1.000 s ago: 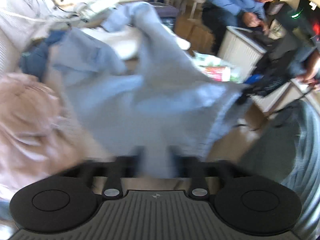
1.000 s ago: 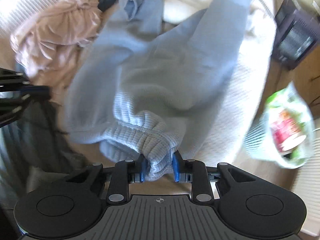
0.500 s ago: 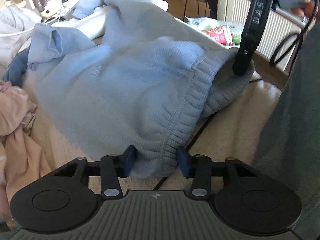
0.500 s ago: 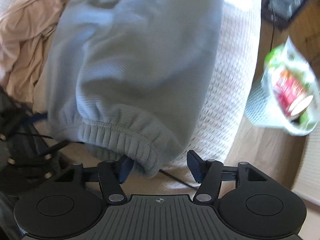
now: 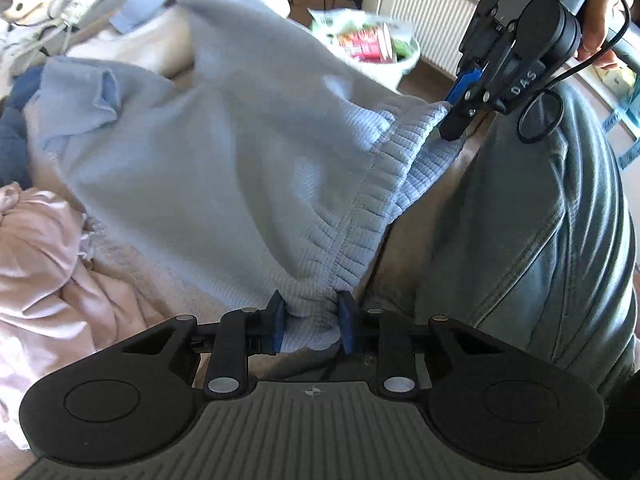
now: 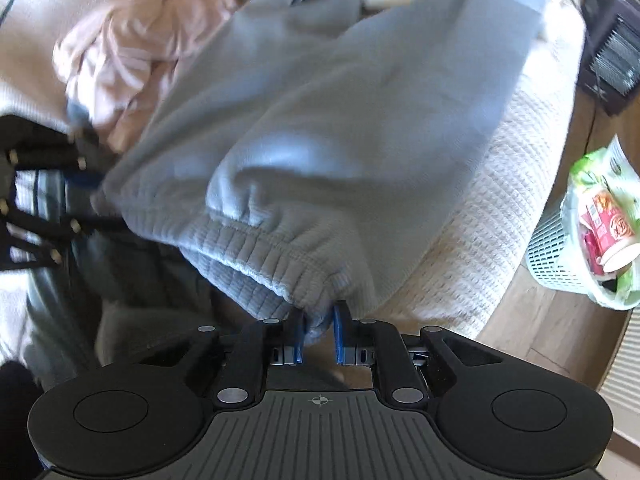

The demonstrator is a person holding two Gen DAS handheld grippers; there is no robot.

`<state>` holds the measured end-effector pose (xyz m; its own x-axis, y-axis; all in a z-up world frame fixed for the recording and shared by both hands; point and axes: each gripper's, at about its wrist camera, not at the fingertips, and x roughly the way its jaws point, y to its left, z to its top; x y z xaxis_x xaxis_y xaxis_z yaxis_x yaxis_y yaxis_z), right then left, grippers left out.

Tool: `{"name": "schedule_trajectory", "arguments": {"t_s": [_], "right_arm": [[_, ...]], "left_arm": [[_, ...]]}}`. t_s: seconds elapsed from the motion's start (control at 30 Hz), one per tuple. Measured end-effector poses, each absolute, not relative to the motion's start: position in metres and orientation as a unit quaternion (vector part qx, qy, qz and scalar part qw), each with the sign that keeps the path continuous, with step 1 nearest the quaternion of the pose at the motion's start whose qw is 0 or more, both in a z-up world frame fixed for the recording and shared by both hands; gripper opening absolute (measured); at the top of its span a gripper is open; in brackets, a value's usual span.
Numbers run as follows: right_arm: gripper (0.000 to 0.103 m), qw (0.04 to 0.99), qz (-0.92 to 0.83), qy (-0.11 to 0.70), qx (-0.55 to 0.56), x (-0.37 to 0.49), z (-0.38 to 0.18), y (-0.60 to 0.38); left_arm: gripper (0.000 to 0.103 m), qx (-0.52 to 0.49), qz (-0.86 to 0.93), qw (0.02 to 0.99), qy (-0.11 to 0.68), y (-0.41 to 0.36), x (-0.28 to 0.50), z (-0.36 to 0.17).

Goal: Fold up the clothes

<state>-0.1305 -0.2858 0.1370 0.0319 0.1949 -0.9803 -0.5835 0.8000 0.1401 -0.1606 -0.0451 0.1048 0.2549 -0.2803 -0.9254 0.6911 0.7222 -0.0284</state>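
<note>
A cream waffle-weave cover [image 6: 492, 216] spreads over the bed ahead of the fingers. To their right lies a wooden plank floor [image 6: 548, 332], where a white mesh wastebasket [image 6: 556, 256] stands lined with a green bag of wrappers. Farther ahead on that side, a white ribbed radiator [image 5: 432, 12] runs along the wall. Sunlight falls brightly across the cover.

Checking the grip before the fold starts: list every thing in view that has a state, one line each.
Left gripper: jaws closing, ribbed hem pinched between them.
Right gripper: jaws closing, hem bunched between them.
Light blue sweatshirt: unfolded, spread over the blanket, hem lifted at both corners.
Pink garment: crumpled, unfolded.
White blanket: spread flat under the clothes.
Waste basket: upright, full.
</note>
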Motion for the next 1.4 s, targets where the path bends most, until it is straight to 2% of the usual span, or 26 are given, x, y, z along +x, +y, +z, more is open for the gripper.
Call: {"name": "schedule_trajectory", "arguments": {"t_s": [0.13,0.2,0.27,0.4,0.47,0.5,0.7,0.83,1.03,1.13,1.27,1.4], "right_arm": [[0.015,0.677,0.255,0.667,-0.179,-0.122,0.101,-0.273],[0.015,0.66,0.243,0.687,-0.183,-0.119,0.08,-0.268],[0.021,0.642,0.234,0.706,-0.184,-0.115,0.067,-0.266],[0.04,0.637,0.219,0.716,-0.181,-0.108,0.069,-0.273],[0.058,0.659,0.226,0.695,-0.178,-0.109,0.09,-0.281],[0.061,0.673,0.23,0.681,-0.174,-0.109,0.103,-0.287],[0.062,0.764,0.253,0.566,-0.179,-0.095,0.179,-0.314],[0.062,0.804,0.246,0.499,-0.209,-0.083,0.21,-0.313],[0.058,0.813,0.278,0.456,-0.231,-0.077,0.212,-0.289],[0.058,0.813,0.325,0.455,-0.166,-0.065,0.206,-0.271],[0.058,0.804,0.375,0.46,-0.052,-0.023,0.191,-0.235],[0.059,0.809,0.358,0.467,-0.016,0.032,0.166,-0.186]], "left_arm": [[0.025,0.188,-0.3,0.754,0.553,-0.052,-0.153,0.047],[0.029,0.184,-0.289,0.75,0.566,-0.054,-0.152,0.021],[0.033,0.176,-0.281,0.751,0.57,-0.053,-0.149,0.014],[0.034,0.144,-0.288,0.763,0.56,-0.041,-0.153,0.044],[0.037,0.099,-0.298,0.774,0.55,-0.028,-0.155,0.067],[0.039,0.069,-0.301,0.78,0.544,-0.019,-0.156,0.081],[0.039,-0.014,-0.279,0.835,0.473,0.006,-0.139,0.132],[0.039,-0.039,-0.247,0.845,0.472,0.003,-0.11,0.131],[0.04,-0.041,-0.211,0.836,0.505,0.01,-0.088,0.108],[0.046,-0.028,-0.193,0.843,0.502,0.019,-0.083,0.104],[0.047,-0.047,-0.194,0.839,0.507,0.031,-0.081,0.1],[0.05,-0.072,-0.184,0.843,0.5,0.044,-0.086,0.102]]}}
